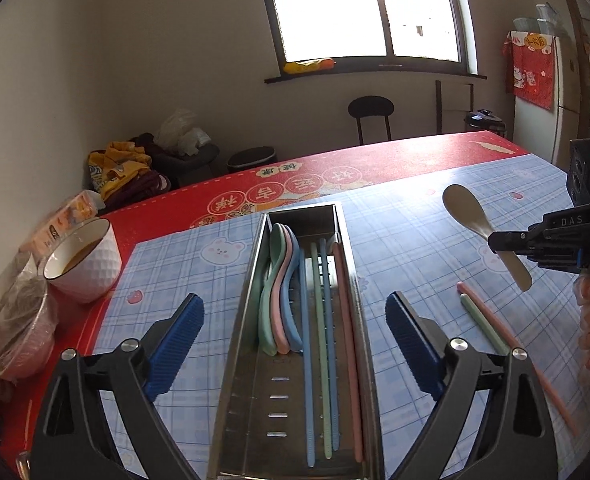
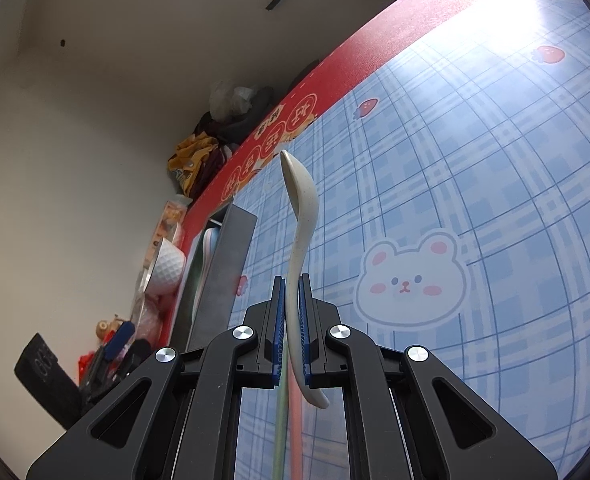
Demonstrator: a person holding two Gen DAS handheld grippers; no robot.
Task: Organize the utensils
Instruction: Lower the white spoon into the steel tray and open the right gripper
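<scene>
A steel utensil tray (image 1: 255, 264) lies lengthwise on the blue checked mat. It holds green, pink and blue spoons (image 1: 281, 288) on its left side and several coloured chopsticks (image 1: 327, 320) on its right. My left gripper (image 1: 295, 312) is open and empty, its fingers on either side of the tray. My right gripper (image 2: 293, 286) is shut on the handle of a white spoon (image 2: 301, 200) and holds it above the mat, right of the tray (image 2: 231, 256). The spoon also shows in the left wrist view (image 1: 467, 208). A green and a pink chopstick (image 1: 491, 320) lie on the mat below it.
A white bowl (image 1: 91, 264) with brown liquid stands left of the tray on the red cloth, with plastic-wrapped bowls (image 1: 19, 328) and a carton beside it. A chair, a bin and a clothes pile stand beyond the table's far edge.
</scene>
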